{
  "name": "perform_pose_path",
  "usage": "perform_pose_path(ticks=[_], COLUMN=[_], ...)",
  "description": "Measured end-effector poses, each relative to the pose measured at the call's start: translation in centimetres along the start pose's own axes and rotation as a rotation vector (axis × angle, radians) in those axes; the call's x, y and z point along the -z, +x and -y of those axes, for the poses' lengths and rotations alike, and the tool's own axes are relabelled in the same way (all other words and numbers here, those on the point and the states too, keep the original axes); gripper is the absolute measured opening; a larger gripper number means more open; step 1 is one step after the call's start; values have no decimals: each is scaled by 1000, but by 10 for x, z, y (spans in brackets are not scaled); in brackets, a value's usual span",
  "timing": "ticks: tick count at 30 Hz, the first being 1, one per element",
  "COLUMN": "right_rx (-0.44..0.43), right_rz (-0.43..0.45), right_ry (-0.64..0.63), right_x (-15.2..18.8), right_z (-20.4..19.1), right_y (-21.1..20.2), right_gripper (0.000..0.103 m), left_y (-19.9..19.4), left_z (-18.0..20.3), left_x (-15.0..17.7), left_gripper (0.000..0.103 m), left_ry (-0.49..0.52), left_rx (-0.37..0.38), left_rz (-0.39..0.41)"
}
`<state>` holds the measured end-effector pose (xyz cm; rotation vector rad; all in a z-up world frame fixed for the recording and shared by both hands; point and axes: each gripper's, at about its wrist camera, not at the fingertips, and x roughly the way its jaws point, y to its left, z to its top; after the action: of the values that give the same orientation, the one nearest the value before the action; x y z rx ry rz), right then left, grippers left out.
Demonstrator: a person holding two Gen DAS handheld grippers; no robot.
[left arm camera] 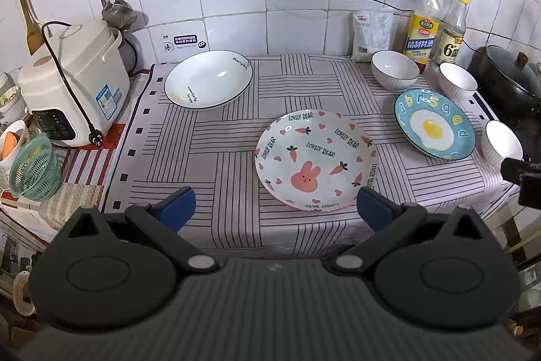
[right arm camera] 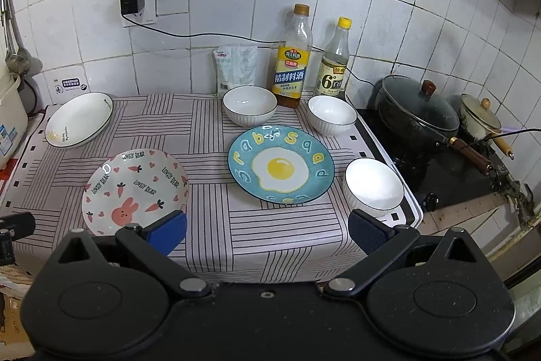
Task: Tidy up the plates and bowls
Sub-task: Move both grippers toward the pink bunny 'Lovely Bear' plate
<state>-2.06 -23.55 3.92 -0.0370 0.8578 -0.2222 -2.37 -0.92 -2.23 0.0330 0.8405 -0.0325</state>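
Observation:
Three plates lie on the striped cloth: a white plate (left arm camera: 208, 79) (right arm camera: 79, 118) at the back left, a bunny plate (left arm camera: 316, 160) (right arm camera: 134, 186) near the front, and a blue egg plate (left arm camera: 433, 123) (right arm camera: 280, 164) to the right. Three white bowls (left arm camera: 394, 69) (left arm camera: 457, 85) (left arm camera: 501, 144) stand around the egg plate; in the right wrist view they show at the back (right arm camera: 249, 106) (right arm camera: 332, 114) and front right (right arm camera: 373, 187). My left gripper (left arm camera: 275, 208) is open and empty, just before the bunny plate. My right gripper (right arm camera: 267, 234) is open and empty, before the egg plate.
A rice cooker (left arm camera: 72, 83) and green basket (left arm camera: 32, 168) stand left. Two bottles (right arm camera: 292, 56) (right arm camera: 334, 60) and a white bag (right arm camera: 236, 66) line the back wall. A black pot (right arm camera: 417, 110) and small pot (right arm camera: 478, 117) sit on the stove right. A cable (right arm camera: 189, 34) runs along the wall.

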Motion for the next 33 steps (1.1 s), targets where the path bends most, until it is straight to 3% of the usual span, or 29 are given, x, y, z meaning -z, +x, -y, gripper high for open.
perform_pose_path(ticks=[33], right_rx=[-1], right_rz=[-8], right_ry=[-2], right_x=[2], right_z=[-1], right_y=[6], right_gripper=[103], left_y=[9], left_z=[-6], left_x=[1], left_gripper=[103], left_ry=[-17], left_rx=[-32], left_rz=[-33])
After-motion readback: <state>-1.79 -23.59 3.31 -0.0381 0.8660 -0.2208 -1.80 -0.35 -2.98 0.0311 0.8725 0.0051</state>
